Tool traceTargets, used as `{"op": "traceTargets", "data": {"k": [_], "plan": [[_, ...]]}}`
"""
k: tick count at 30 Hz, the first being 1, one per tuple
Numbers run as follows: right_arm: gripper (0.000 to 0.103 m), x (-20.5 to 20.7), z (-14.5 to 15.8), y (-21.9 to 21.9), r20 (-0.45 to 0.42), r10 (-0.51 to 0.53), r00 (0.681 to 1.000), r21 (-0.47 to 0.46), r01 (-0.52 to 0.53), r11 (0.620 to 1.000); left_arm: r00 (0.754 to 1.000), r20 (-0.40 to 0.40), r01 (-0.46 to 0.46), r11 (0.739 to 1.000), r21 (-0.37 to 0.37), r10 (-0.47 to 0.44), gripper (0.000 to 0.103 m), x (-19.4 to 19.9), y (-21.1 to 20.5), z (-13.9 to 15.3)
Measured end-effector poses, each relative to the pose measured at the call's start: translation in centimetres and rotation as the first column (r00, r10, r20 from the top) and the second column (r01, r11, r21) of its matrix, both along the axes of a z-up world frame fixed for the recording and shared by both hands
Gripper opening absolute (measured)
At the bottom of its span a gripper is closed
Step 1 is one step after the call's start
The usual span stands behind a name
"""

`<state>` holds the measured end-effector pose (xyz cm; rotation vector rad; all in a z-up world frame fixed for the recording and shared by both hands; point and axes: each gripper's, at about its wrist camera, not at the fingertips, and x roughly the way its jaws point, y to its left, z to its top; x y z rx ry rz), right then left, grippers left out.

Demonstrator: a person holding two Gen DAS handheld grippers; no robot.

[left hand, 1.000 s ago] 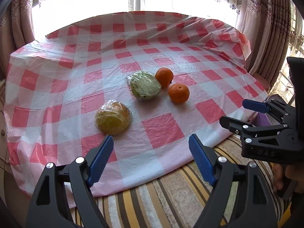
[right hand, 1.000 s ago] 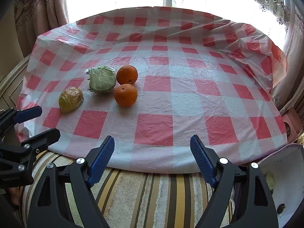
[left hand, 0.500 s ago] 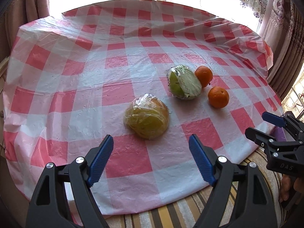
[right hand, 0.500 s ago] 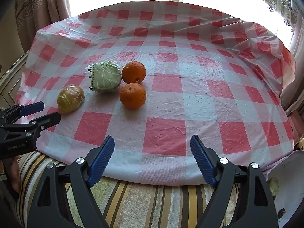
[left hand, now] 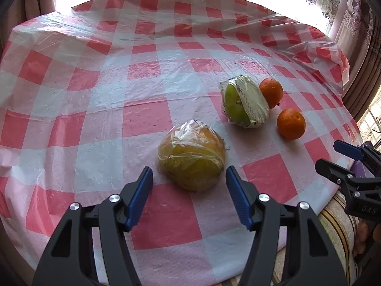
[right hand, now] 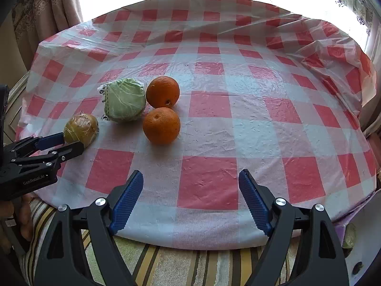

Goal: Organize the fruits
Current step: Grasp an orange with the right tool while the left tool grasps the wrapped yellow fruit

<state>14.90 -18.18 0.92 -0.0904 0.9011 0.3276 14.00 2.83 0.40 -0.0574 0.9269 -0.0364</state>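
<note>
On the red-and-white checked tablecloth lie a yellow-brown fruit in plastic wrap, a green wrapped fruit and two oranges. My left gripper points down at the yellow-brown fruit. Its jaws are closing, with the fruit's near half between the blue pads, and a thin gap still shows on the left side. From the right wrist the left gripper shows at the left edge. My right gripper hangs over the table's front edge, jaws opening, nothing between them. The nearer orange lies ahead of it.
A striped cushion runs under the table's front edge. Curtains and a bright window stand behind the table. A white container sits low at the right. The right gripper shows at the right edge of the left wrist view.
My left gripper has swung over to the yellow-brown wrapped fruit, come close, and its jaws have narrowed around it. The right gripper has edged slightly toward the table.
</note>
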Motion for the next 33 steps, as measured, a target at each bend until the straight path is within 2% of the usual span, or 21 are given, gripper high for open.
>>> {"op": "traceTargets", "data": {"k": [7, 17, 22, 24, 27, 29, 33], "plan": [[0.084, 1.6, 0.2, 1.1, 0.036, -0.007, 0.999, -0.006, 0.007, 1.0, 1.0, 0.011, 0.008, 1.0, 0.005, -0.008, 0.064, 0.5, -0.1, -0.1], [0.084, 4.1, 0.0, 3.7, 0.064, 0.008, 0.998, -0.052, -0.004, 0.999, 0.999, 0.035, 0.036, 0.996, 0.084, -0.039, 0.062, 0.8, -1.1, -0.4], [0.083, 4.6, -0.2, 4.5, 0.068, 0.017, 0.998, -0.067, -0.012, 0.998, 0.998, 0.049, 0.038, 0.995, 0.089, -0.042, 0.061, 0.5, -1.2, -0.5], [0.08, 4.7, -0.3, 5.0, 0.072, 0.026, 0.997, -0.077, -0.02, 0.997, 0.998, 0.053, 0.038, 0.995, 0.087, -0.043, 0.061, 0.4, -1.1, -0.5], [0.07, 4.9, -0.6, 5.3, 0.062, 0.031, 0.998, -0.085, -0.025, 0.996, 0.997, 0.057, 0.039, 0.996, 0.084, -0.044, 0.061, 0.3, -1.1, -0.5], [0.058, 4.9, -0.8, 5.4, 0.052, 0.034, 0.998, -0.083, -0.029, 0.996, 0.997, 0.058, 0.039, 0.996, 0.082, -0.044, 0.061, 0.2, -1.1, -0.5], [0.042, 4.5, -0.8, 5.8, 0.055, 0.065, 0.996, -0.084, -0.06, 0.995, 0.997, 0.06, 0.039, 0.996, 0.08, -0.043, 0.061, 0.0, -1.1, -0.5]]}}
